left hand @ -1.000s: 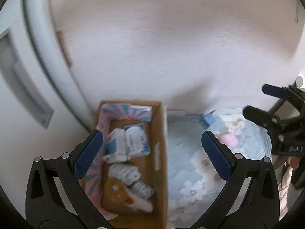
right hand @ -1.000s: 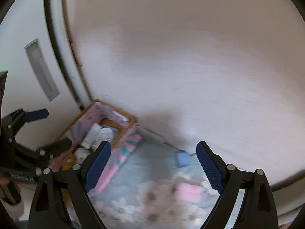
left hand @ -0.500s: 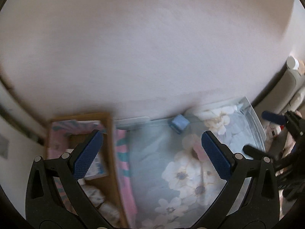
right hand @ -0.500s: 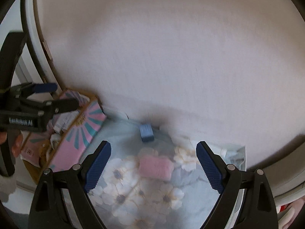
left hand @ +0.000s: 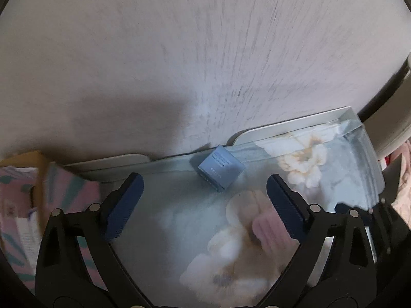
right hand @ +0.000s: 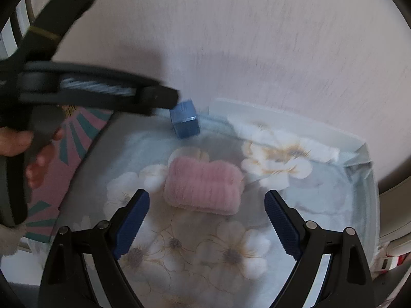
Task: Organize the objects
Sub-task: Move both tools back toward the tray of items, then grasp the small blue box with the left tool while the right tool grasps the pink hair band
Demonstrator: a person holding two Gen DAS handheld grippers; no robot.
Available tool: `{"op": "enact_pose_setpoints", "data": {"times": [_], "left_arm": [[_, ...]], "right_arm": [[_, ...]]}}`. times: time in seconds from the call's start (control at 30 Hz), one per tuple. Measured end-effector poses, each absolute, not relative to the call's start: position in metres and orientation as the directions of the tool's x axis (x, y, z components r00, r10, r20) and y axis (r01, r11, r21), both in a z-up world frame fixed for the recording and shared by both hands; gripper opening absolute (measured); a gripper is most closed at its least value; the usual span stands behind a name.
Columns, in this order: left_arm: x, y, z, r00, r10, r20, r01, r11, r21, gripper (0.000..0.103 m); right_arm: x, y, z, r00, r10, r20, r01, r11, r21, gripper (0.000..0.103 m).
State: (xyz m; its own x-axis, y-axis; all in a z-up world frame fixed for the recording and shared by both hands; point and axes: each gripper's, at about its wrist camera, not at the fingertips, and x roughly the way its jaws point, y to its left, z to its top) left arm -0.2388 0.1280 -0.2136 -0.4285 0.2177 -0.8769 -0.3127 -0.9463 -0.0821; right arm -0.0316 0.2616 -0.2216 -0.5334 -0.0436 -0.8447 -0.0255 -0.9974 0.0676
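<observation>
Both wide-open, empty grippers, left [left hand: 204, 202] and right [right hand: 206, 217], have swung from the cardboard box [left hand: 38, 179] toward the small blue carton [left hand: 220, 170] and pink ribbed cloth roll [right hand: 204, 188], likely next pickups.

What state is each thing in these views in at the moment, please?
left gripper: open, empty
right gripper: open, empty
blue box: tilted on floral cloth, by the wall
pink towel: folded, lying flat
cardboard box: open, holding packets

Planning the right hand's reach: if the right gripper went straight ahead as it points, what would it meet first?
Probably the ribbed pink cloth roll, lying on the floral sheet between the open right gripper fingers; the small blue box sits farther back.
</observation>
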Motion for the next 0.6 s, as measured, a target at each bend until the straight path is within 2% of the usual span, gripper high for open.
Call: {"op": "enact_pose_setpoints", "data": {"times": [0.13, 0.47, 0.6], "left_arm": [[-0.246, 0.135, -0.231, -0.43, 0.217, -0.876, -0.312, -0.947, -0.081, 0.094], [-0.249, 0.145, -0.257, -0.453, 0.189, -0.871, -0.321, -0.946, -0.039, 0.073], [-0.247, 0.148, -0.259, -0.454, 0.209, -0.866, -0.34, -0.939, -0.048, 0.055]], "right_arm": [[-0.034, 0.261, -0.235, -0.541, -0.051, -0.84, -0.041, -0.995, 0.087, 0.089], [-0.041, 0.256, -0.252, -0.562, -0.017, -0.827, -0.072, -0.995, 0.069, 0.089], [-0.04, 0.255, -0.252, -0.572, -0.004, -0.82, -0.088, -0.994, 0.066, 0.088]]}}
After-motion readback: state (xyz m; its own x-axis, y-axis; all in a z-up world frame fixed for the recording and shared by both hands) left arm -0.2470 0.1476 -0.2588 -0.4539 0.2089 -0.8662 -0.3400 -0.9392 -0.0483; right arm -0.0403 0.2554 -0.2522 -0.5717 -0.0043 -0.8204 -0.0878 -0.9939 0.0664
